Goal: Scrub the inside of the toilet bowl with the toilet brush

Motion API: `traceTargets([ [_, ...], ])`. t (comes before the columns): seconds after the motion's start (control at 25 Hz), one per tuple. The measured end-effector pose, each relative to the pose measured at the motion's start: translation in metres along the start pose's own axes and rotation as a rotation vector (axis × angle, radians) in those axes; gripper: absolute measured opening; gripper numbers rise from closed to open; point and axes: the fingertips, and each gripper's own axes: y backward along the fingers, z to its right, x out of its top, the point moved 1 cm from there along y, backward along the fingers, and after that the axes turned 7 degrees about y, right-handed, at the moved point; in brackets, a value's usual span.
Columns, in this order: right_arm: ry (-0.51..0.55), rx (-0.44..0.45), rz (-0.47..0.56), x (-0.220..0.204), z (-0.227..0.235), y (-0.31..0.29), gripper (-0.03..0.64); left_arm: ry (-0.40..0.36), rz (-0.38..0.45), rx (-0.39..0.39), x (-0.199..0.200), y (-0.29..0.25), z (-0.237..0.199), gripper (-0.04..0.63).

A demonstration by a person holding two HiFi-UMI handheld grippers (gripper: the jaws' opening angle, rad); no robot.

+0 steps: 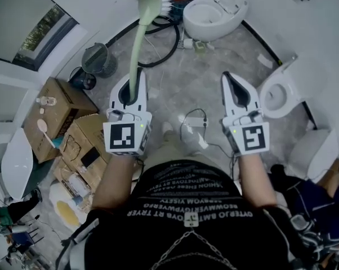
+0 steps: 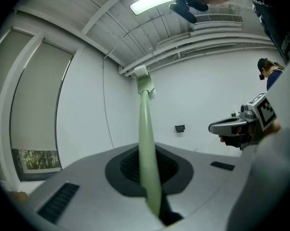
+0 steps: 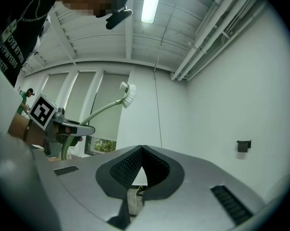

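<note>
- White walls close in this room, with a grey marbled floor (image 1: 181, 89) below and a strip light (image 2: 152, 1) on the ribbed ceiling.
- My left claw (image 1: 135, 76) is clamped on the pale green handle of the toilet brush (image 1: 137, 38). The handle runs between the jaws and out past their tips.
- The brush rises up and away from me, and its white bristle head (image 2: 141, 72) is in the air, not in any bowl.
- My right claw (image 1: 228, 77) is closed on nothing, jaw tips meeting. It is level with the left one and apart from it.
- The far toilet bowl (image 1: 206, 16) stands ahead of me, and its inside shows plain white.
- The near toilet bowl (image 1: 276, 97) is on my right by the wall, lid raised, also plain white inside.
- On my left, an open cardboard box (image 1: 82, 142) holds a dark flat item among clutter I cannot make out.
- The closed cardboard box (image 1: 54, 108) beside it carries a small bottle and a pale spoon-shaped thing on top.
- A black hose (image 1: 170, 44) loops on the floor near the far bowl.
</note>
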Motion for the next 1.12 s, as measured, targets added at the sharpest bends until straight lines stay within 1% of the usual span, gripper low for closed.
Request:
traceTargets([
  [0.16,0.004,-0.004,-0.009,-0.001,0.001,-0.040,0.003,-0.024,0.003,-0.004,0.003,-0.026,-0.031,0.000],
  [0.32,0.001,-0.011,-0.016,-0.002,0.001,-0.071,0.003,-0.013,-0.004,-0.006,-0.001,-0.047,-0.058,0.000],
  [0.48,0.001,-0.016,-0.025,-0.002,0.002,-0.098,0.003,0.002,0.010,-0.007,0.001,-0.066,-0.078,0.000],
  [0.56,-0.001,-0.018,-0.020,-0.001,0.001,-0.112,0.003,-0.009,0.006,-0.014,-0.001,-0.073,-0.089,0.000],
  [0.68,-0.003,-0.021,-0.022,0.002,-0.001,-0.127,0.003,-0.007,-0.002,-0.023,-0.001,-0.081,-0.101,0.000],
  [0.8,-0.009,-0.025,-0.022,0.005,-0.002,-0.142,0.003,-0.035,-0.005,-0.029,-0.002,-0.087,-0.114,0.000],
  [0.84,-0.008,-0.027,-0.021,0.006,-0.002,-0.147,0.003,-0.034,-0.006,-0.029,-0.002,-0.089,-0.119,0.000],
  [0.96,0.006,-0.031,-0.024,0.011,-0.004,-0.162,0.003,0.028,-0.002,-0.017,0.000,-0.096,-0.134,0.000],
  [1.12,0.020,-0.049,-0.027,0.018,-0.010,-0.176,0.003,0.021,-0.010,-0.037,-0.002,-0.103,-0.155,0.000],
])
